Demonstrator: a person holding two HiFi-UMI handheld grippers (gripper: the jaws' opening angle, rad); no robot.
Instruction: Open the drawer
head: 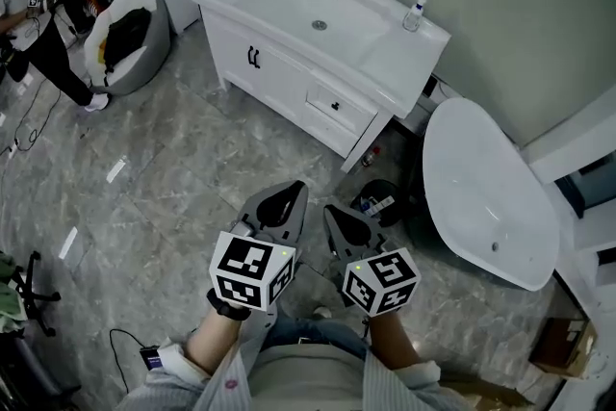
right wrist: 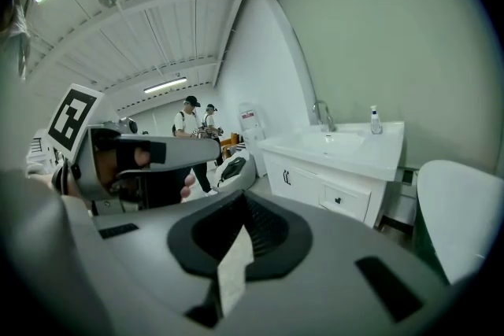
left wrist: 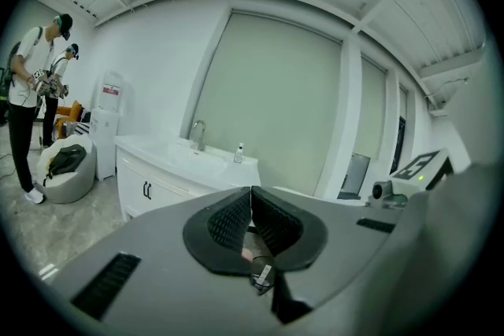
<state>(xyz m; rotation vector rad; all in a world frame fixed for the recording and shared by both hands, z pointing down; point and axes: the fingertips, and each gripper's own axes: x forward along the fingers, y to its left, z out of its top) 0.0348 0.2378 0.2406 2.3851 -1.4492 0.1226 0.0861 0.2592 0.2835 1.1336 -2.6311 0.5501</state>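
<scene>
Drawer (head: 339, 104): shut, in the vanity (head: 236, 38) front, right end, under the sink (head: 289, 0) rim. Vanity stands against the wall.

Left gripper (head: 285, 197): jaws together, nothing between.

Right gripper (head: 344, 218): jaws together, empty.

Both side by side over the floor (head: 173, 197), well apart from the vanity, pointing toward it.

Left gripper (head: 280, 200) and right gripper (head: 339, 218) held forward side by side, apart, pointing slightly downward; both jaw pairs pressed fully together
</scene>
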